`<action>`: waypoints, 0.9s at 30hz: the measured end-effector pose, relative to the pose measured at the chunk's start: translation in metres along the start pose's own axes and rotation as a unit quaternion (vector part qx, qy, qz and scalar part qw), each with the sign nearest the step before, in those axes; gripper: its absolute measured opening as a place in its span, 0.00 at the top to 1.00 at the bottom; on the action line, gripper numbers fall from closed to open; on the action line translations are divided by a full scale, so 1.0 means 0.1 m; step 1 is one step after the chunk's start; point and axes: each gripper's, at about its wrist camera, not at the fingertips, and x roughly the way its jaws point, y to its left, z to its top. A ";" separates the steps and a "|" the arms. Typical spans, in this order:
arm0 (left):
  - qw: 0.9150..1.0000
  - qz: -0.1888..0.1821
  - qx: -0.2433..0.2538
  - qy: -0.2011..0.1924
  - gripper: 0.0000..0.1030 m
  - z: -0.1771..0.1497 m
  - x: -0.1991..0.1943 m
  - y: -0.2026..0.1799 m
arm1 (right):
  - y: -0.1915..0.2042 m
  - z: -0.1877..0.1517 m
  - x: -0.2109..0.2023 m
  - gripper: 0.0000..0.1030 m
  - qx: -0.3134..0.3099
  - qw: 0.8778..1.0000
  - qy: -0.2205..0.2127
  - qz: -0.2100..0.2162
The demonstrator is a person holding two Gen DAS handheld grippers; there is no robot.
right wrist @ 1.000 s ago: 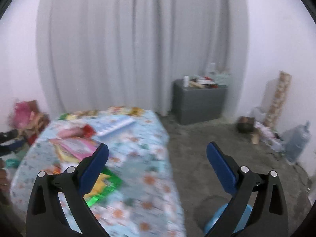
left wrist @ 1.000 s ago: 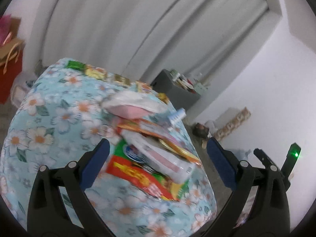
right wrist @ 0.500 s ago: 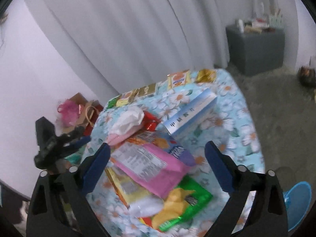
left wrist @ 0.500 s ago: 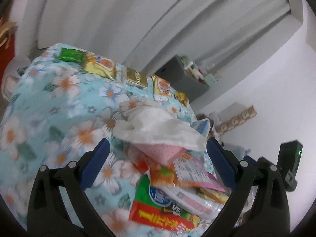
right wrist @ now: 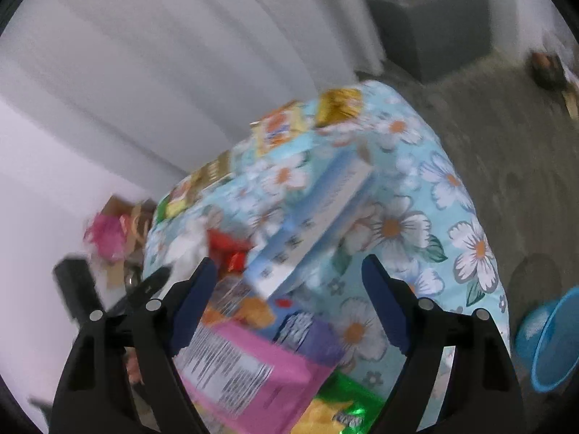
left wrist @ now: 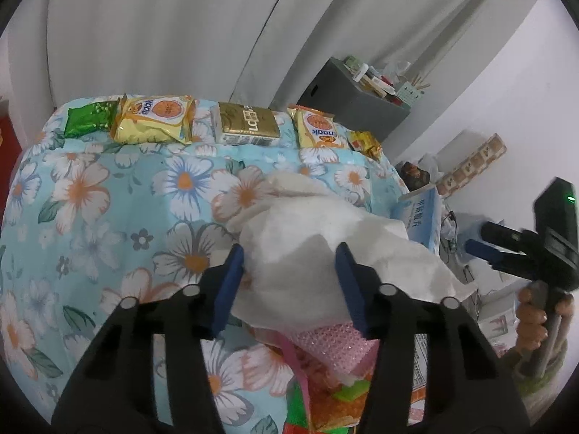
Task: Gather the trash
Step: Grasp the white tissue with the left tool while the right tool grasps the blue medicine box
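Tissue (left wrist: 318, 242), crumpled atop the wrapper pile on the floral counter (left wrist: 108, 188), sits between the half-closed left claw (left wrist: 291, 285), probably not yet pinched, so squeeze deep into its bulk; the right claw (right wrist: 289, 300) hovers wide, empty.

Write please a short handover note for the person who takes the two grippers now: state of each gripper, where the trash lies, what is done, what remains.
Left gripper: fingers either side of the crumpled white tissue; grip cannot be confirmed.
Right gripper: open, empty, above the long blue-white box and pink wrapper; view blurred.
Trash: wrappers piled on the floral tablecloth; snack packets line its far edge.
Done: nothing visibly collected.
Left: lift the tissue, then the wrappers. Blue basket on the floor is probably the bin.
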 end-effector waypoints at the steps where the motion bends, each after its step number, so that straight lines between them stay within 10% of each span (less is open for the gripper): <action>1: 1.000 0.001 -0.002 -0.002 0.60 0.01 0.00 0.01 | -0.07 0.05 0.07 0.22 0.018 1.000 0.005 -0.001; 13: 1.000 0.007 0.001 -0.008 0.79 0.01 -0.03 0.00 | -0.27 0.37 0.71 0.22 0.070 0.996 0.049 -0.013; 27: 0.999 0.002 0.030 -0.035 0.95 0.01 -0.11 -0.15 | -0.41 0.33 0.56 0.65 0.089 0.995 0.036 0.018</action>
